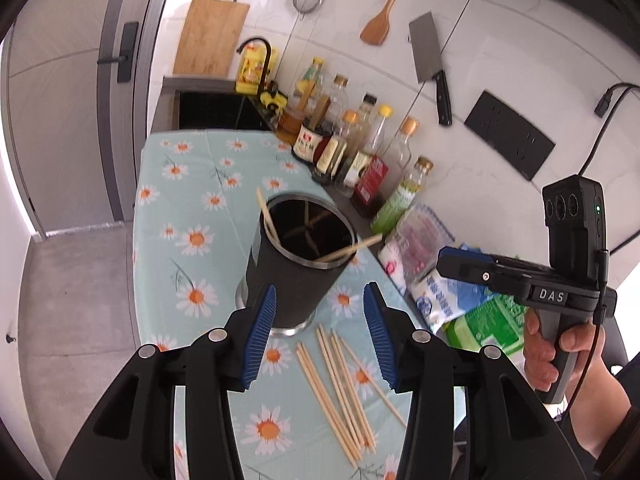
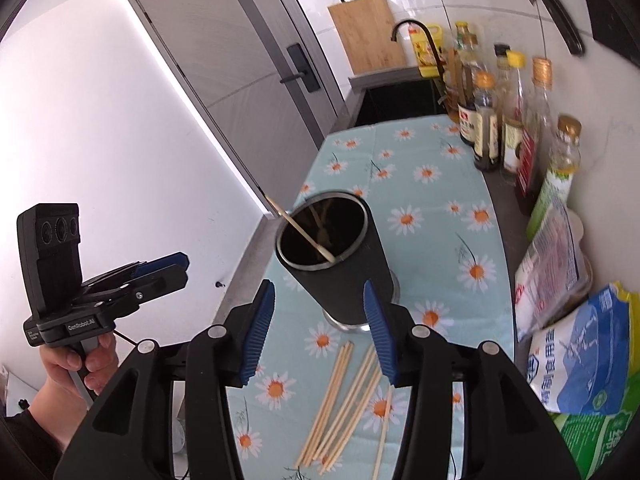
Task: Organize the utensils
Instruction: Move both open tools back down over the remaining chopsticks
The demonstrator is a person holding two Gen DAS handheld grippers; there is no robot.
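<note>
Both jaws spread, empty. Loose chopsticks [image 1: 340, 392] lie at 6 o'clock of black holder [image 1: 296, 264]. Left gripper [image 1: 320, 336] should descend, pinch one stick mid-length, avoid the others.

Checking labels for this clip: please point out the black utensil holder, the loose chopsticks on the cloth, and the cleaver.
black utensil holder [image 1: 292, 280], left wrist view, outer wall.
loose chopsticks [image 2: 344, 396], right wrist view, mid-bundle.
cleaver [image 1: 427, 50], left wrist view, blade.

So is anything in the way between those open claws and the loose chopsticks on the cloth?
Nothing visible is. The loose chopsticks lie bare on the flowered tablecloth, just below the open left gripper and right gripper. The black holder stands just beyond them, its mouth open, already holding a couple.
</note>
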